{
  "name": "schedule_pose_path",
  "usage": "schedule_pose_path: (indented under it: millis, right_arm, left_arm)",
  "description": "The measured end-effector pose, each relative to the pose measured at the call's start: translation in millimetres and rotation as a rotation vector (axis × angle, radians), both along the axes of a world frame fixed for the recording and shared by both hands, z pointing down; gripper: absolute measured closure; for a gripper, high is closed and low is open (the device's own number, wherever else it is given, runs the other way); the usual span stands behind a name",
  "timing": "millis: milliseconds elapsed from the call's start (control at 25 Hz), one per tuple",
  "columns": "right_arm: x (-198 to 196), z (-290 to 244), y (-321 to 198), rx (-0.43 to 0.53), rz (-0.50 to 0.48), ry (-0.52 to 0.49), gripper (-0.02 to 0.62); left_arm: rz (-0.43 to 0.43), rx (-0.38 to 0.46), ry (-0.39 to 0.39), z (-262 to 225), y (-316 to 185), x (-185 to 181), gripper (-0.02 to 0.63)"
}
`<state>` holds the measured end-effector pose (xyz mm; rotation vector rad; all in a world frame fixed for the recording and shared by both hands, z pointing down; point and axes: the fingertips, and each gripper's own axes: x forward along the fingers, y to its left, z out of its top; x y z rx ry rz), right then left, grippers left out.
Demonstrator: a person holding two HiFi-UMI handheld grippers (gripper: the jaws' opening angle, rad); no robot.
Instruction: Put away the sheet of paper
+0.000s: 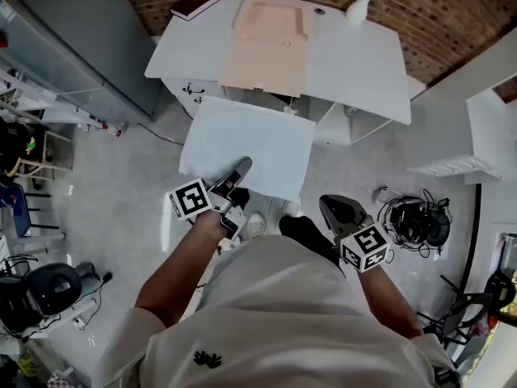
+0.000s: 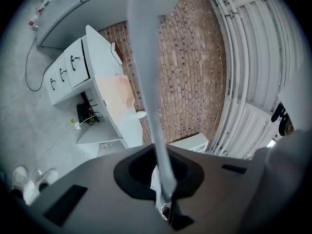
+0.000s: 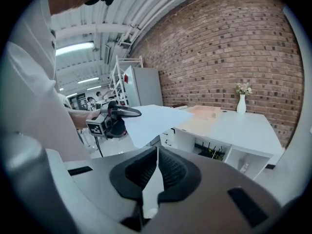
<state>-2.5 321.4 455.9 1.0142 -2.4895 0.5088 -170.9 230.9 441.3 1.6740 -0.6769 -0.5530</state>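
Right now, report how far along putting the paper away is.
Done: the sheet of paper is picked up, pinched by the left claw. In hand: it hangs short of the desk. Left: stowing it, probably in the open peach folder. Right claw shut, empty.

The left gripper, held forward on a bare, outstretched left forearm, has its jaws clamped on the near edge of the sheet of paper, while the right gripper sits close to the body, jaws pressed together and empty
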Motion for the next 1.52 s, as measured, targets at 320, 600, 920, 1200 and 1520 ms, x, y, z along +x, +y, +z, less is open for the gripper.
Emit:
schedule_pose_path:
  millis: [320, 600, 920, 1200, 1520]
  right_arm:
    - [35, 6, -110, -0.023, -0.015, -0.067, 0.560]
    - [79, -3, -219, 0.003, -0.029, -0.121, 0.561]
    - [128, 22, -285, -0.048, 0.007, -0.142, 0.560]
    - [142, 27, -326, -0.085, 0.055, -0.126, 0.560]
    - [145, 11, -382, -0.060, 0.130, -0.085, 0.560]
  left_arm:
    - [-0.039, -0.017, 0.046, -4, -101, 35, 0.583]
    - [-0.073, -0.056, -0.025, 5, -191, 62, 0.583]
    - [-0.099, -0.058, -0.040, 22, -276, 85, 0.583]
    - [-0.086, -0.079, -0.043, 43, -341, 87, 0.583]
    - [-0.060, -0.151, -0.067, 83, -415, 74, 0.583]
